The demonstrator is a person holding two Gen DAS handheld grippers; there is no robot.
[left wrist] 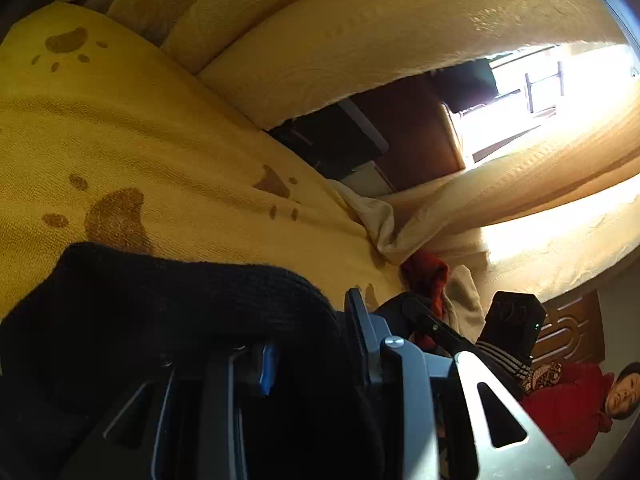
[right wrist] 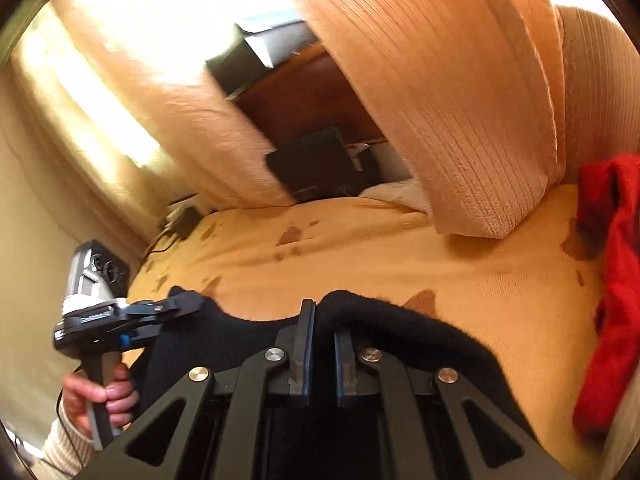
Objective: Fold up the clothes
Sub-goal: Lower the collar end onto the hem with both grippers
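A black knit garment lies on a yellow paw-print blanket. My right gripper is shut on its edge, with cloth between the blue pads. My left gripper shows at the left of the right wrist view, shut on the garment's left edge. In the left wrist view the black garment drapes over my left gripper and hides one finger. A red garment lies on the blanket at the right, and it also shows in the left wrist view.
Large yellow cushions line the back of the blanket. A cream cloth lies at the blanket's far edge. A dark wooden cabinet with boxes stands behind. A person in red sits at the lower right.
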